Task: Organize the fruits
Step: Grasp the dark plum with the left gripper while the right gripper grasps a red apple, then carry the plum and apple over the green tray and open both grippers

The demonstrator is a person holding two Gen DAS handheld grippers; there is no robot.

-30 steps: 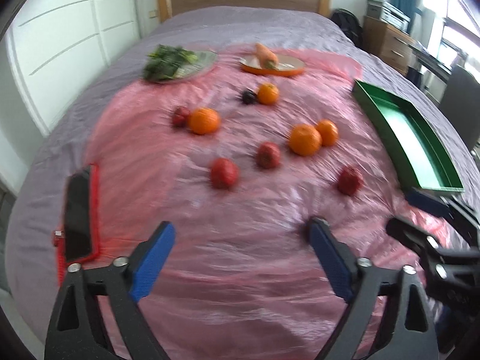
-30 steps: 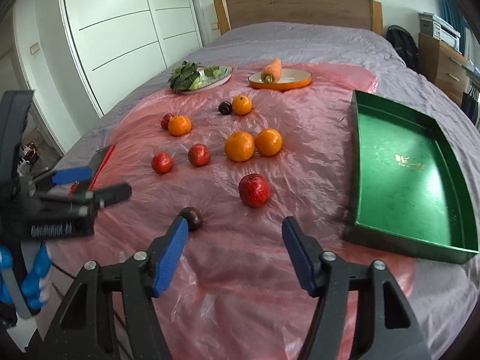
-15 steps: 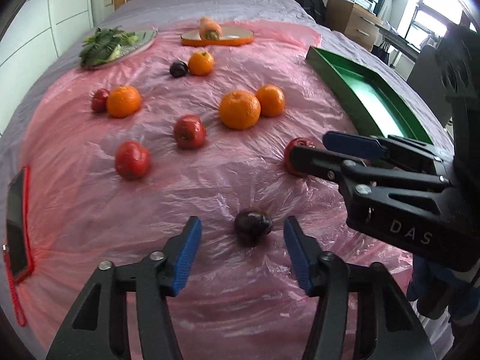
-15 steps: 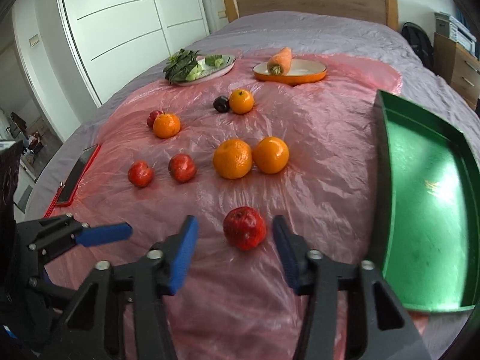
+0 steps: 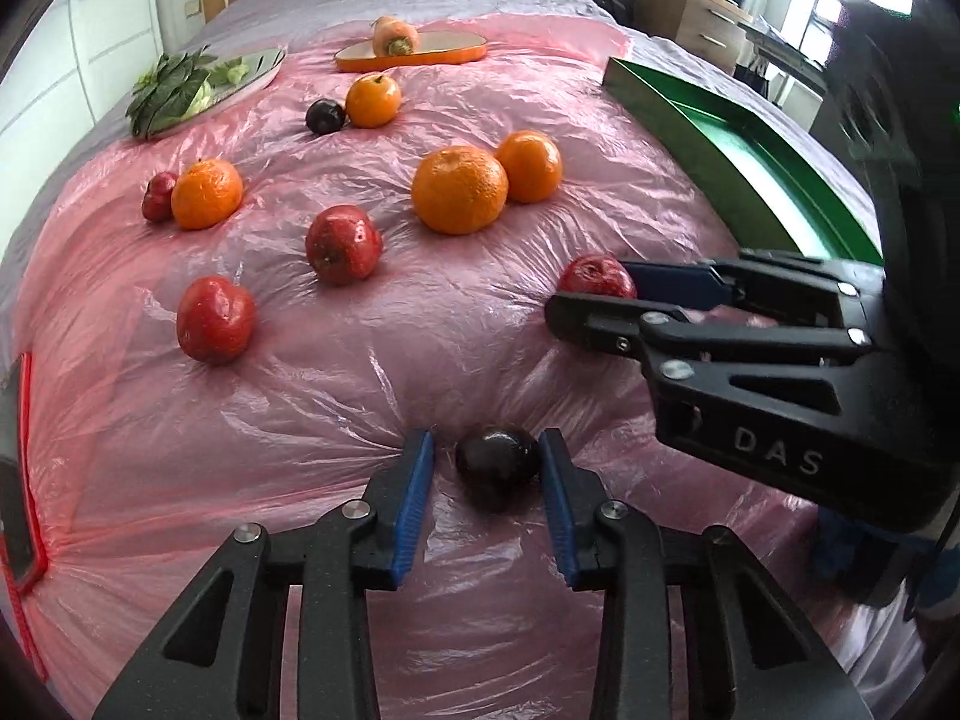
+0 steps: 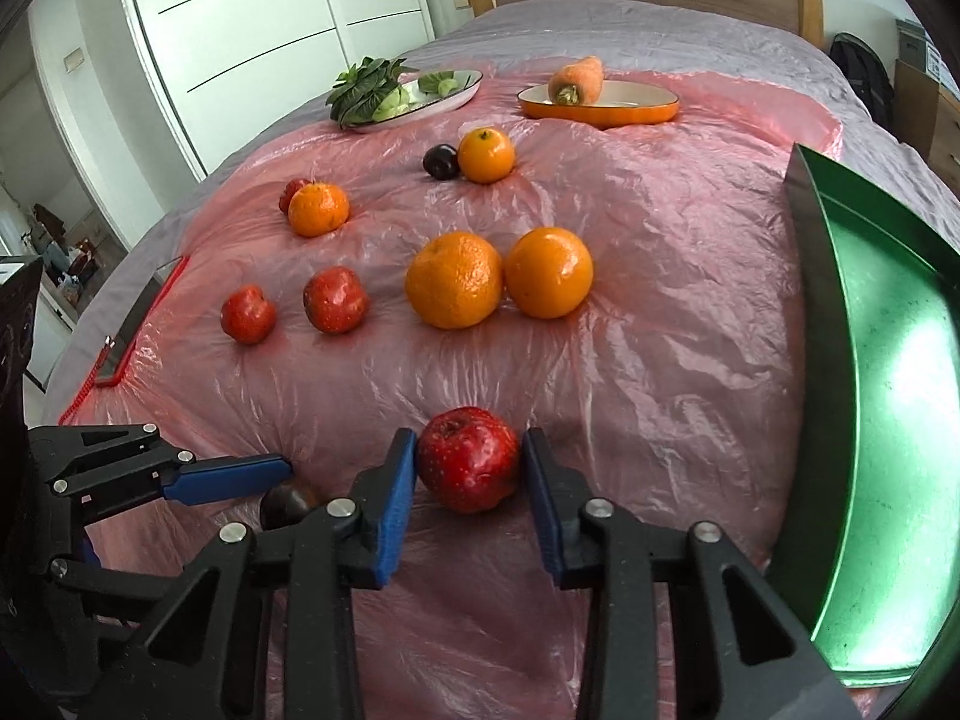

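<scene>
Item one: my left gripper (image 5: pixel 487 468), jaws closing around a dark plum (image 5: pixel 495 462) on the pink plastic sheet (image 5: pixel 300 396). The right pad touches it; a sliver of gap shows at the left pad.

Item two: my right gripper (image 6: pixel 469 468), jaws closing on a red apple (image 6: pixel 468 457), which sits between the blue pads, the left pad against it, the right one at its edge.

Left view only: my right gripper from the side, its fingers hiding most of that apple (image 5: pixel 595 277).

Right view only: the floor of the green tray (image 6: pixel 888 420), nothing in it, and the white wardrobe doors (image 6: pixel 240 30); the plum (image 6: pixel 287 504) is half hidden behind my own finger.

Both views: four oranges, three further red apples, a second plum (image 6: pixel 441 162), a carrot (image 6: pixel 577 81) on an orange dish, greens (image 6: pixel 366 90) on a plate.
</scene>
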